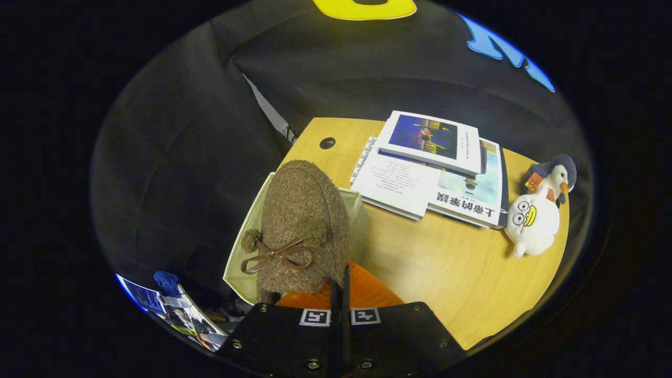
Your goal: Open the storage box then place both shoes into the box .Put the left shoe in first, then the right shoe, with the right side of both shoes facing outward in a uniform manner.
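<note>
- The claw [340, 286] is closed on the heel rim of a fuzzy brown shoe [302, 226], its fingers pinched almost together with only a thin edge between them.
- The shoe hangs at 11 o'clock from the fingertips, toe pointing away, directly above the open box [242, 247].
- The box is a pale, soft-walled bin at the counter's [446, 268] near corner; the shoe covers most of its mouth, so what lies inside is hard to tell.
- I'd judge the shoe light and soft: a woolly upper, a small bow [275, 255] and pom-poms on the vamp, and a floppy collar that will sag under a thin pinch.
- The heel rim is a fair hold because it is the firmest edge; the bow would slip or tear.
- An orange patch [367, 291] just ahead of the fingers looks like the shoe's lining or sole, though I can't be sure.
- At 1 o'clock beyond the fingers lie stacked books [430, 168]; at 3 o'clock two plush toys [535, 218], well apart from the box.
</note>
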